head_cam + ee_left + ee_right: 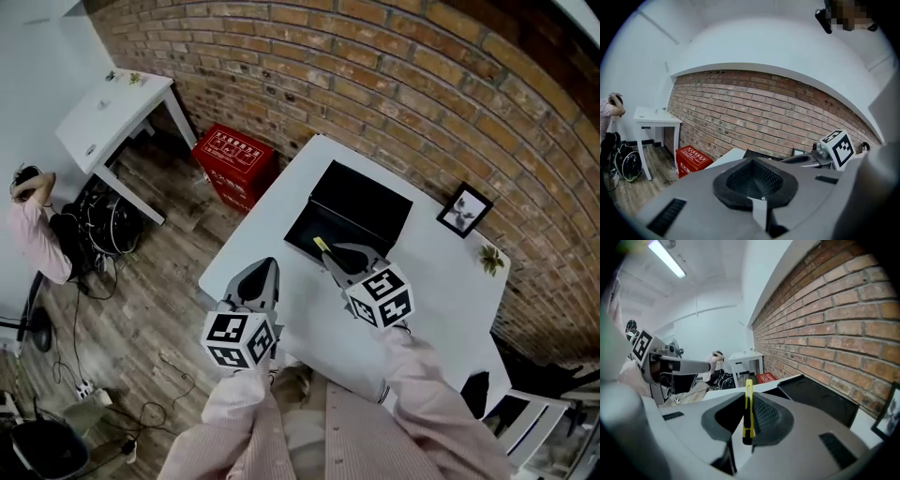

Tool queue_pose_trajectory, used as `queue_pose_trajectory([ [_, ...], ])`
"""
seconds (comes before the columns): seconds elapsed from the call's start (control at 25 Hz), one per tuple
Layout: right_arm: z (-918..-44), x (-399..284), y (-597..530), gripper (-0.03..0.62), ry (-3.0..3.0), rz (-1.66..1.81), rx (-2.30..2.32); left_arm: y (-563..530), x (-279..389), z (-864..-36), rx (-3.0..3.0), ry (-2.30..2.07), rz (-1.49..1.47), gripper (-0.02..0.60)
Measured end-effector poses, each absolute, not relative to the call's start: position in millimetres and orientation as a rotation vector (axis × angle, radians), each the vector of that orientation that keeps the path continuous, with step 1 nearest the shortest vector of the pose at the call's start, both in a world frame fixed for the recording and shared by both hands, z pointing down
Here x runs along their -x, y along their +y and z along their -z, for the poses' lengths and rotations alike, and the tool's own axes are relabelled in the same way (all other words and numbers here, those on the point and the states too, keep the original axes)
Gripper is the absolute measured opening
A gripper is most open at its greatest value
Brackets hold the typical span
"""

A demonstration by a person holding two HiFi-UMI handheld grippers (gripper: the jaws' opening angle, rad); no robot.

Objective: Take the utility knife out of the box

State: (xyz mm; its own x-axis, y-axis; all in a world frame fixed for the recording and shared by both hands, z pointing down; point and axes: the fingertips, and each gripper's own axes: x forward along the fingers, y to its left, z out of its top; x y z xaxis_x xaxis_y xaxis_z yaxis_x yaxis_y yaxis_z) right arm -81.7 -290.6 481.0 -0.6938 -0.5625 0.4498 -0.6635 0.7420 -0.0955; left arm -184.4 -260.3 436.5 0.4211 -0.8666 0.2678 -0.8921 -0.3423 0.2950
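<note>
No legible wording anywhere. White print on the top and side of the red crate (234,157) on the floor (169,309) beside the table (441,277), too small and blurred to read. Square black-and-white code markers on the cubes of the left gripper (263,272) and right gripper (325,251): patterns only, no letters or digits.

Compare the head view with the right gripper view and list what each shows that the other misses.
Only the head view: the marker cube on the right claw, and the leafy sprig on the white table. Only the right gripper view: the ceiling strip light, and the jaws pinching the yellow utility knife edge-on. Both: the knife, the black box, the red crate and the brick wall.
</note>
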Motion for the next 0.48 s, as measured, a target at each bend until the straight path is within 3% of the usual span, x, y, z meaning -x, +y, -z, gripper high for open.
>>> queue_pose_trajectory([
  [0.48,-422,65,-263,0.052,-2.754,-0.382,-1.114,-235,195,-389,-2.382,-1.545,-0.034,-0.008],
])
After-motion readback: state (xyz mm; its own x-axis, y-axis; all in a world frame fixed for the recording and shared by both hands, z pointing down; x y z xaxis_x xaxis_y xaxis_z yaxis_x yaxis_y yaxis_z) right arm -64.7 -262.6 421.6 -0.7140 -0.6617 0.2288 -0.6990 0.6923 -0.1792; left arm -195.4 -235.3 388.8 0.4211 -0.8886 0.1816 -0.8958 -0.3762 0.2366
